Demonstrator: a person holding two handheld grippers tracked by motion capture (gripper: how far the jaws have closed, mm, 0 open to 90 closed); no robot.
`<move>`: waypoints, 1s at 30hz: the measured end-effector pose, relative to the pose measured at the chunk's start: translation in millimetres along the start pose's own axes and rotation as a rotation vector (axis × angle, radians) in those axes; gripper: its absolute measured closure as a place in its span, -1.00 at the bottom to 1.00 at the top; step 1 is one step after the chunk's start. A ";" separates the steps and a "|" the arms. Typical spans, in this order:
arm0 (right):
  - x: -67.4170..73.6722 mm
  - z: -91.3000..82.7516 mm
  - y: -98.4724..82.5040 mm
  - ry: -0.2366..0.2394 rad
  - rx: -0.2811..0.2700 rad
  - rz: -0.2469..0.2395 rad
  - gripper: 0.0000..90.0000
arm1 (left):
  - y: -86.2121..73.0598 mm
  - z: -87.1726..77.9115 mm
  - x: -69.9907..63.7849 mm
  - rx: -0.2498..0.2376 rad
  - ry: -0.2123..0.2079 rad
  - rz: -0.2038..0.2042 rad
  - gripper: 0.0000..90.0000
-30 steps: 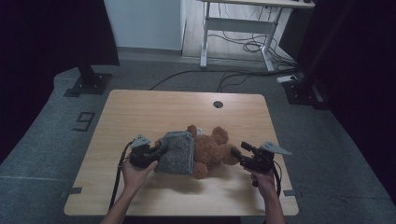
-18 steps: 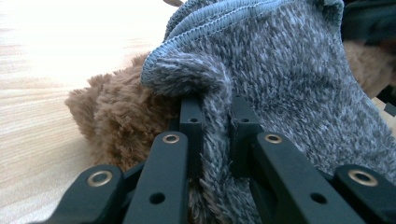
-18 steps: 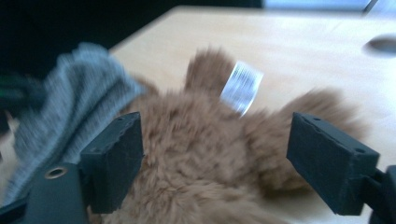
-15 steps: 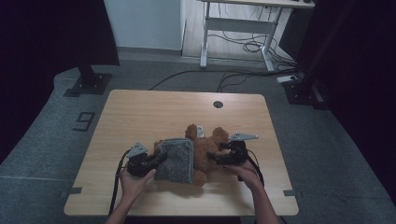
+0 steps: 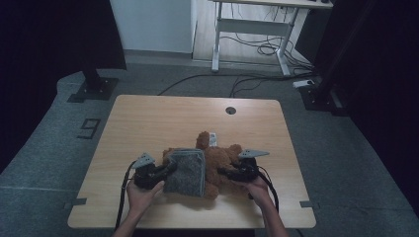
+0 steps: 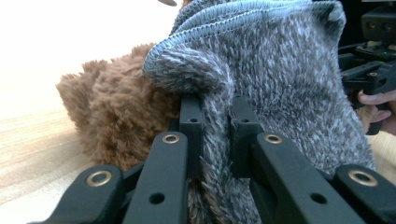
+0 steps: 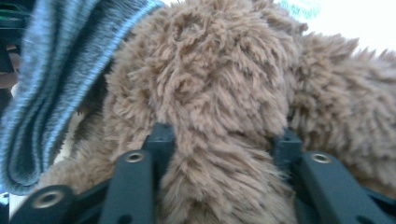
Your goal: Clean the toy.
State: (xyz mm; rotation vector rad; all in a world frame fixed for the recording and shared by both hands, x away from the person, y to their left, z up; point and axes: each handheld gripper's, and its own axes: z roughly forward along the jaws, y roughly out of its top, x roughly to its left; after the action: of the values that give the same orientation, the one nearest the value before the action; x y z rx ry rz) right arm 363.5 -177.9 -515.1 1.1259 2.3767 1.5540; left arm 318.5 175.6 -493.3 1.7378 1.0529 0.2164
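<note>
your left gripper (image 5: 165,170) is clamped on a fold of the grey knitted sweater (image 5: 187,171); in the left gripper view the fabric (image 6: 280,79) is pinched tight between the two black jaws, with the sweater's ribbed hem running over the top. the brown teddy bear (image 5: 217,160) lies on its side near the front edge of the wooden table (image 5: 163,116), between your two hands, and the sweater covers the half of it nearer your left hand. your right gripper (image 5: 225,173) sits against the bare, furry end of the bear. its jaws have just been closing, and in the right gripper view they press into the fur (image 7: 219,93) on both sides, so they grip a thick part of the bear; which limb or part it is you cannot tell from the fur alone. the sweater's edge (image 7: 56,84) hangs just beside that grip. a small white tag (image 5: 212,138) sticks out of the bear on the far side.
</note>
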 end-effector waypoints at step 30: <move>-5.5 0.9 -26.9 -0.101 -0.120 -0.194 0.15 | 52.8 113.9 -98.8 0.077 -0.003 0.188 0.75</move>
State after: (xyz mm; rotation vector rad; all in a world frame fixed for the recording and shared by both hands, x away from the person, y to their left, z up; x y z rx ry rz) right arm 353.7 -186.3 -539.3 0.8984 2.2196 1.5141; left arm 355.4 22.5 -466.8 1.9077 0.9063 0.2947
